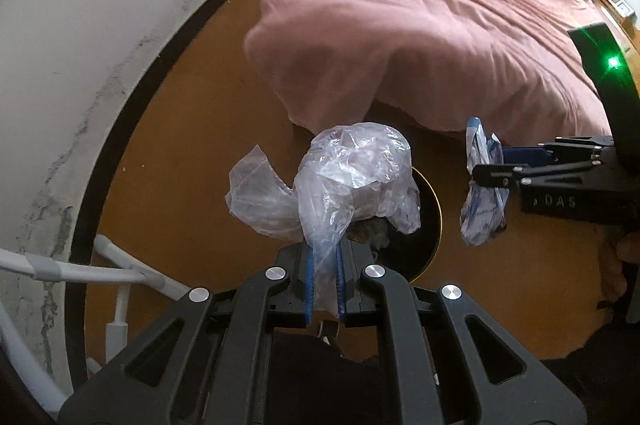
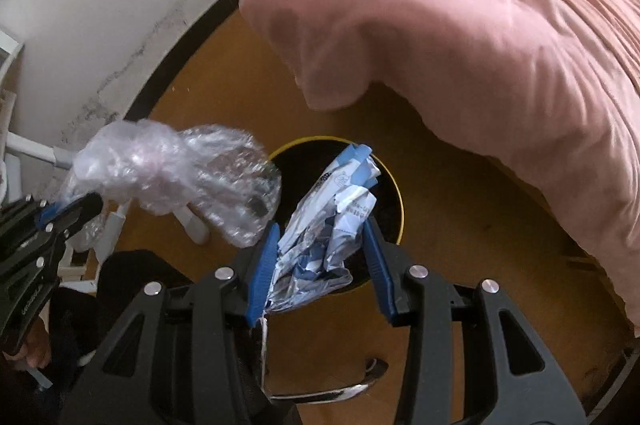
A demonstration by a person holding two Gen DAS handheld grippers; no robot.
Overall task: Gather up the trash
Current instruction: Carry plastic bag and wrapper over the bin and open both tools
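Note:
My left gripper [image 1: 325,257] is shut on a crumpled clear plastic bag [image 1: 352,181] and holds it above a round black bin with a yellow rim [image 1: 434,225] on the floor. The bag also shows in the right wrist view [image 2: 180,177], beside the left gripper [image 2: 88,205]. My right gripper [image 2: 320,245] holds a crumpled blue-and-white wrapper [image 2: 332,221] over the bin [image 2: 396,193]; the wrapper touches the left pad, with a gap at the right pad. In the left wrist view the right gripper [image 1: 486,169] and wrapper [image 1: 482,185] hang right of the bin.
A bed with a pink duvet [image 1: 420,25] overhangs the brown floor [image 1: 180,153] just behind the bin. A white wall with a dark baseboard [image 1: 80,45] curves along the left. A white tubular frame [image 1: 80,271] stands at lower left.

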